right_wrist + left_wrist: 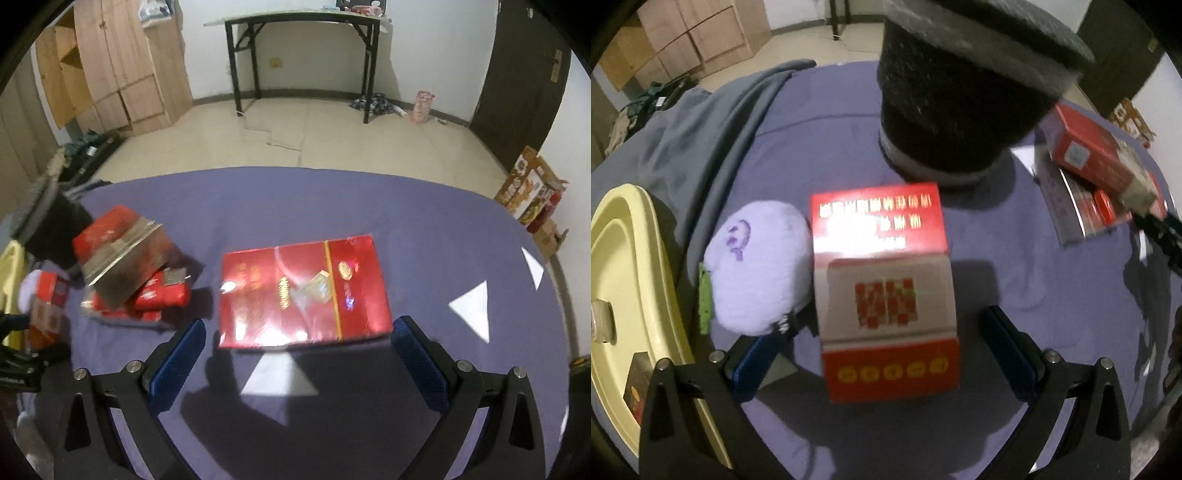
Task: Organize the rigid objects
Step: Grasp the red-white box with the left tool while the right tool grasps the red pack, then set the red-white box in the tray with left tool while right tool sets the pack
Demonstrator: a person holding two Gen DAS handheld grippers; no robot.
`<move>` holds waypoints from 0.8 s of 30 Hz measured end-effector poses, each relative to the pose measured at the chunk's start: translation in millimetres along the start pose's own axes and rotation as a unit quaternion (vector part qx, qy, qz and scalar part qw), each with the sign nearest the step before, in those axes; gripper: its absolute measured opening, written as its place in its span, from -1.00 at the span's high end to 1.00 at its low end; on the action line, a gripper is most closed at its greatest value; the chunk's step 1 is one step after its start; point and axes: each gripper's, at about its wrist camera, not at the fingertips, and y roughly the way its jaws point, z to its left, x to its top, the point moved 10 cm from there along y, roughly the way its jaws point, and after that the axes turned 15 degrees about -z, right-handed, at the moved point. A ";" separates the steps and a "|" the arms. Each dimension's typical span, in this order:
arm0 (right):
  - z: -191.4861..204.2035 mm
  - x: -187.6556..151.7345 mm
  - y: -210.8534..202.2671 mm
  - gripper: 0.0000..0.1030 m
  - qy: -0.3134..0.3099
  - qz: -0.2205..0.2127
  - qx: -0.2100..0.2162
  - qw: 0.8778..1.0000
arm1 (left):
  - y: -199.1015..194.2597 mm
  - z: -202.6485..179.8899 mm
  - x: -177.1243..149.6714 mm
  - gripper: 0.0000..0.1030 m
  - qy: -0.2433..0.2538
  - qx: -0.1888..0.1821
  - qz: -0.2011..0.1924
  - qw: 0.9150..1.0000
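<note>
In the left wrist view a red and white box (886, 291) stands on the purple cloth between the open jaws of my left gripper (886, 350); neither finger touches it. A lilac plush toy (757, 266) lies against its left side, over the left finger. In the right wrist view a flat red carton (303, 291) lies on the cloth just ahead of my open, empty right gripper (295, 354). A pile of red boxes (133, 269) sits to the left; it also shows in the left wrist view (1093, 173).
A dark felt hat (956, 85) stands behind the box. A cream plastic tray (624, 280) sits at the left edge. A grey cloth (701, 122) is bunched at the back left. White patches of light (472, 306) lie on the table cloth (295, 203).
</note>
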 end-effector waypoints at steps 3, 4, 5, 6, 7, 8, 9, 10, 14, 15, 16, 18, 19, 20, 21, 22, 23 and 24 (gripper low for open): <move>-1.7 -4.9 17.5 -0.99 -0.007 0.007 -0.013 1.000 | -4.2 0.6 3.7 -0.70 -0.019 0.006 -0.006 1.000; -0.4 -3.9 18.5 -0.99 -0.006 0.010 -0.012 1.000 | -6.7 0.0 5.5 -0.44 -0.018 0.007 -0.010 1.000; 0.0 -4.3 23.6 -0.97 -0.006 0.015 -0.014 1.000 | -12.1 0.4 7.1 -0.10 -0.012 0.004 -0.015 1.000; -2.0 -7.3 30.3 -0.78 -0.010 0.020 -0.020 1.000 | -16.2 -1.1 7.5 -0.11 -0.008 0.004 -0.017 1.000; -0.8 -4.6 28.2 -0.75 -0.014 0.019 -0.020 1.000 | -18.4 -1.5 6.7 -0.11 -0.007 0.001 -0.014 1.000; -0.9 -5.0 29.9 -0.74 -0.021 0.012 -0.020 0.999 | -19.7 -4.3 3.2 -0.11 -0.004 -0.012 -0.004 1.000; -0.5 -2.9 28.8 -0.73 -0.025 0.009 -0.022 0.999 | -23.1 -4.4 1.6 -0.11 0.001 -0.019 -0.001 1.000; 1.7 -0.5 27.2 -0.73 -0.027 0.005 -0.026 0.999 | -27.8 -6.1 -1.0 -0.11 0.008 -0.027 0.001 1.000; 2.1 -11.0 13.9 -0.73 -0.030 0.008 -0.022 0.999 | -52.6 -25.6 -17.3 -0.12 0.045 -0.087 -0.005 0.995; 2.5 -12.9 7.5 -0.74 -0.028 0.008 -0.018 0.999 | -52.3 -27.3 -22.0 -0.12 0.054 -0.085 -0.003 0.995; 0.0 -13.5 -0.7 -0.74 -0.026 0.007 -0.013 1.000 | -48.7 -29.0 -27.8 -0.13 0.064 -0.083 0.001 0.995; -9.0 -21.6 -21.9 -0.77 -0.015 0.001 -0.003 1.000 | -34.2 -34.4 -38.7 -0.18 0.070 -0.073 0.012 0.995; -14.5 -25.7 -26.1 -0.79 -0.011 0.004 -0.002 1.000 | -34.7 -35.1 -36.7 -0.26 0.070 -0.070 0.008 0.995; -20.6 -34.2 -28.1 -0.83 -0.007 0.012 -0.003 1.000 | -35.7 -37.9 -33.1 -0.46 0.066 -0.071 0.000 0.995; -25.5 -44.7 -25.8 -0.87 -0.010 0.023 -0.007 1.000 | -35.8 -41.1 -31.0 -0.54 0.064 -0.074 -0.001 0.995; -28.5 -49.8 -24.3 -0.87 -0.018 0.026 -0.011 0.999 | -34.5 -44.2 -28.7 -0.62 0.065 -0.074 0.000 0.995; -28.3 -50.6 -25.2 -0.88 -0.030 0.017 -0.010 0.999 | -30.7 -47.6 -24.3 -0.62 0.069 -0.069 0.000 0.995; -27.6 -48.6 -25.7 -0.88 -0.040 0.011 -0.011 0.999 | -28.3 -47.5 -23.2 -0.62 0.072 -0.063 -0.002 0.995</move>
